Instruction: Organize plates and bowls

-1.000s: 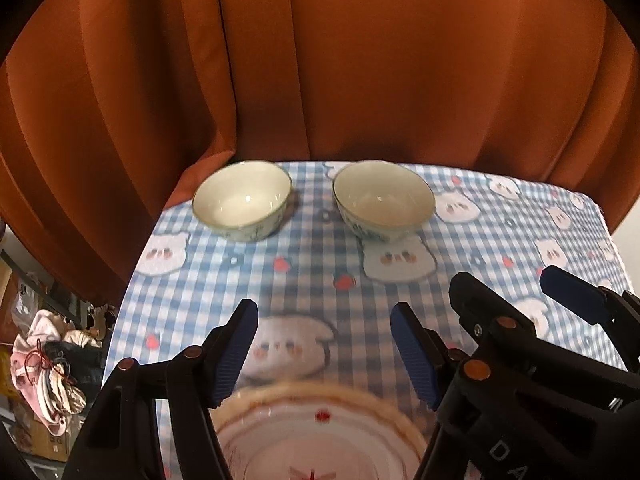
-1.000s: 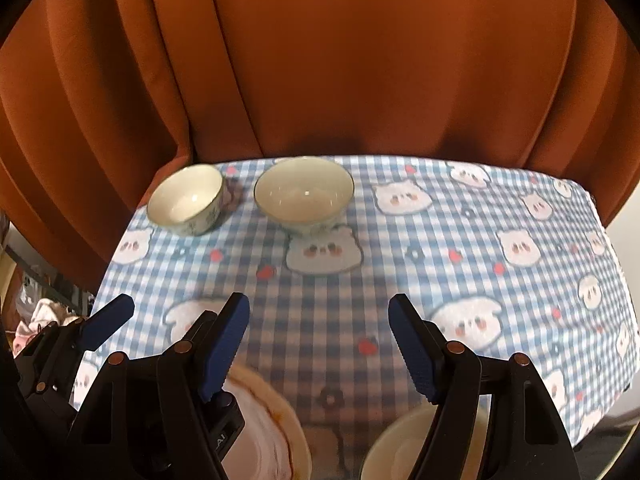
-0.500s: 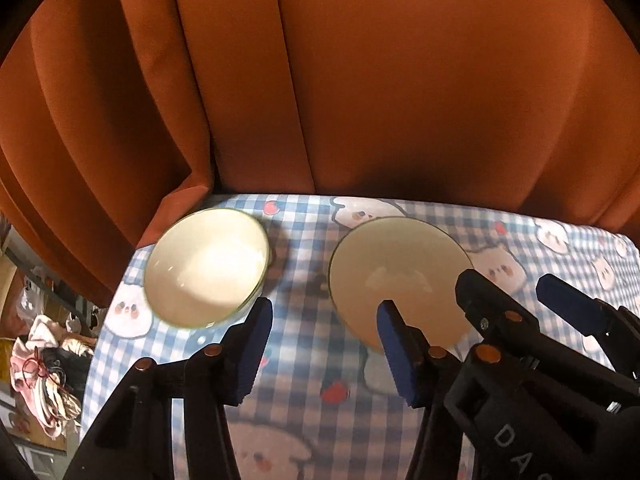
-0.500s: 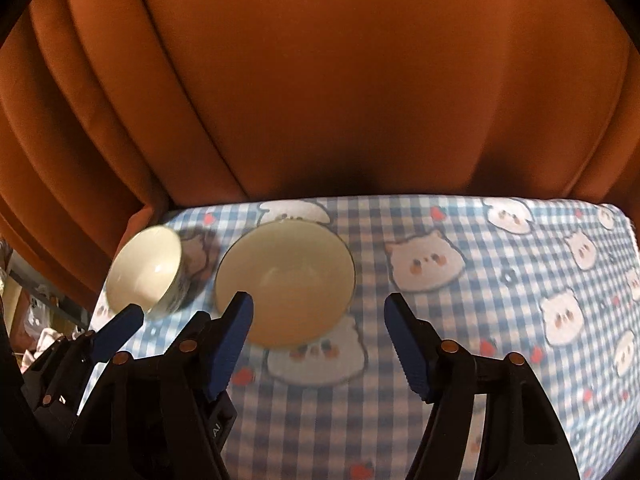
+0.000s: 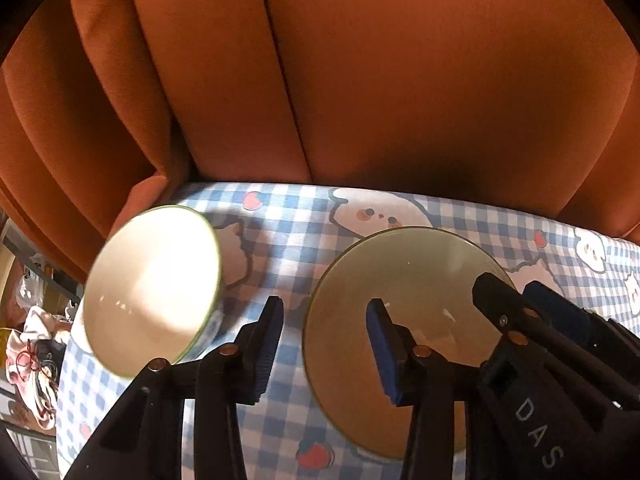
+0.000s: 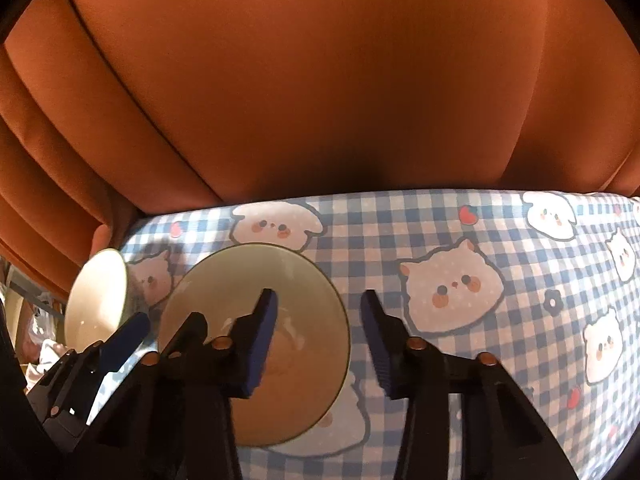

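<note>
Two pale bowls stand at the far end of the table. The larger bowl point(image 5: 404, 280) point(image 6: 240, 292) is right of the small bowl point(image 5: 152, 292) point(image 6: 96, 300). My left gripper point(image 5: 326, 346) straddles the larger bowl's left rim, one blue pad outside and one over the inside. Its jaws are closing and the pads are not touching the rim. My right gripper point(image 6: 320, 344) straddles the same bowl's right rim the same way, jaws closing with a gap on both sides. In the left wrist view the right gripper point(image 5: 514, 292) sits over the bowl's right side.
An orange curtain point(image 5: 360, 80) hangs right behind the bowls along the table's far edge. A blue checked cloth with animal faces point(image 6: 480, 240) covers the table and stretches to the right. Past the left edge, clutter lies on the floor point(image 5: 32, 344).
Both grippers have moved forward and down, from over the plates at the near edge to the far bowls. Their jaws have narrowed. The plates have dropped out of view.
</note>
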The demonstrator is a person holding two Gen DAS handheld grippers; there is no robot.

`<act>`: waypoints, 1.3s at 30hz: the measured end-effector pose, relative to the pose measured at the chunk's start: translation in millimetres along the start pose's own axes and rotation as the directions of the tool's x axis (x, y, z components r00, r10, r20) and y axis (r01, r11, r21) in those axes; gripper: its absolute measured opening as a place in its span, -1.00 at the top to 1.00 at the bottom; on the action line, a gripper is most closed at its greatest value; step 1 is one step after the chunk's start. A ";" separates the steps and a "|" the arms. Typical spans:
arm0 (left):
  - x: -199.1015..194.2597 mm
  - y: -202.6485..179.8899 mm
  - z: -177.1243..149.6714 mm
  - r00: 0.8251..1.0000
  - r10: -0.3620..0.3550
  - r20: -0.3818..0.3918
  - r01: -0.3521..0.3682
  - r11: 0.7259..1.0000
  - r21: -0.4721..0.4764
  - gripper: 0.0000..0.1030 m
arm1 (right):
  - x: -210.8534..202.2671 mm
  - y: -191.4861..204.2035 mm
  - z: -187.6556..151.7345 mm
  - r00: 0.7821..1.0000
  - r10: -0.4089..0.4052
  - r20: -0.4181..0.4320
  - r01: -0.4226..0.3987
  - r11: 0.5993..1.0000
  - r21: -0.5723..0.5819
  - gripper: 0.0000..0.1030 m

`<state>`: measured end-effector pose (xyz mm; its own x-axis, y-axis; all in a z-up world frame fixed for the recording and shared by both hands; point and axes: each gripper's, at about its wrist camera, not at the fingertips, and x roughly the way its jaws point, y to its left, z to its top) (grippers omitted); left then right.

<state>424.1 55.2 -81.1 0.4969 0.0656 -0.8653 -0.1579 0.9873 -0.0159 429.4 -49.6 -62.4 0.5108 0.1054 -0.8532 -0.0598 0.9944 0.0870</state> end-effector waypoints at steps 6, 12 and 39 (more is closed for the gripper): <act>14.3 -8.3 -1.7 1.000 0.010 -0.023 -0.010 1.000 0.009 0.49 | 19.9 -7.1 9.5 0.999 0.018 -0.035 -0.018 1.000 0.003 0.50; 16.6 -11.3 -0.2 1.000 0.016 -0.007 -0.015 1.000 0.023 0.50 | 24.0 -9.8 13.1 1.000 0.006 -0.028 -0.007 1.000 -0.012 0.57; -69.8 -8.7 -26.5 0.992 -0.115 0.050 0.111 0.991 0.073 0.51 | -62.1 -13.2 -14.9 0.996 -0.080 0.036 0.079 0.996 0.039 0.56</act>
<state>368.2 38.2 -33.8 0.5537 -0.0410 -0.8317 -0.0389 0.9964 -0.0750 385.6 -69.3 -18.2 0.5448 0.0257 -0.8382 0.0143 0.9991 0.0399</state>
